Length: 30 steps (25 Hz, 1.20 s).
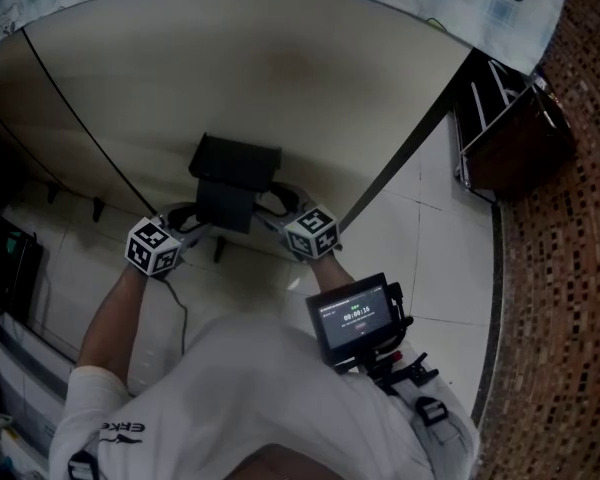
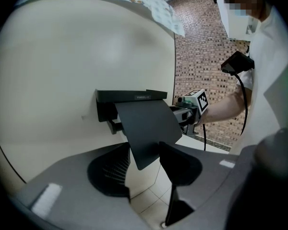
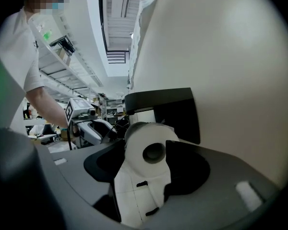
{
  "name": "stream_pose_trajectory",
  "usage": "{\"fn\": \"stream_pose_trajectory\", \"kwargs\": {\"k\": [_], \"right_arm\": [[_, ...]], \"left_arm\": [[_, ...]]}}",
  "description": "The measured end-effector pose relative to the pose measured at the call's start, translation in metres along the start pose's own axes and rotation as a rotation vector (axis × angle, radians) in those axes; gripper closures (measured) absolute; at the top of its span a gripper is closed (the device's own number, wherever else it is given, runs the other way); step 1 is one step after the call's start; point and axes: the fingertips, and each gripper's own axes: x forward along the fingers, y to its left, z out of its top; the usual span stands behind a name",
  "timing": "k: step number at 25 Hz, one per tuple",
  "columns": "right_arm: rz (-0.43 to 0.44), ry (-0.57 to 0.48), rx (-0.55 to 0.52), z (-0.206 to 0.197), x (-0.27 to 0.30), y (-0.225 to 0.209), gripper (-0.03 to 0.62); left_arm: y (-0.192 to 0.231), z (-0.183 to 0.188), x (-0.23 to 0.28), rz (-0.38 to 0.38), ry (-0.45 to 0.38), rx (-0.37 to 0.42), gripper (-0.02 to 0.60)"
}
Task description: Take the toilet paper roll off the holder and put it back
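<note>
One toilet paper roll (image 3: 138, 139) sits just under the shelf of the black holder (image 3: 158, 99), close to the beige wall (image 3: 240, 71). The right gripper (image 3: 145, 163) has its jaws clamped on the roll's rounded sides, with the core hole facing it. On the holder's left, the left gripper (image 2: 145, 162) has its jaws spread, and the lower corner of the tilted cover flap (image 2: 146, 128) lies between them. I cannot tell whether they touch the flap.

The step seems to be sliding the roll off. It would go best with a light squeeze so the soft roll keeps its shape, a straight pull to the right, and the flap kept clear.

The shelf's front edge carries pale lettering too small to read. The sleeve (image 1: 120, 428) shows "ERKE". The chest screen (image 1: 355, 318) shows a timer with unclear digits.
</note>
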Motion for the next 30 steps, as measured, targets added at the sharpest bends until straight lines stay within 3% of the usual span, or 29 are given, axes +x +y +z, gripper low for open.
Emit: {"fn": "stream_pose_trajectory", "kwargs": {"k": [9, 30], "right_arm": [[0.016, 0.051, -0.029, -0.003, 0.019, 0.005, 0.303], [0.011, 0.062, -0.018, -0.003, 0.023, 0.004, 0.306]], "left_arm": [[0.0, 0.001, -0.001, -0.01, 0.0, 0.004, 0.387], [0.002, -0.003, 0.002, -0.013, 0.004, 0.001, 0.39]]}}
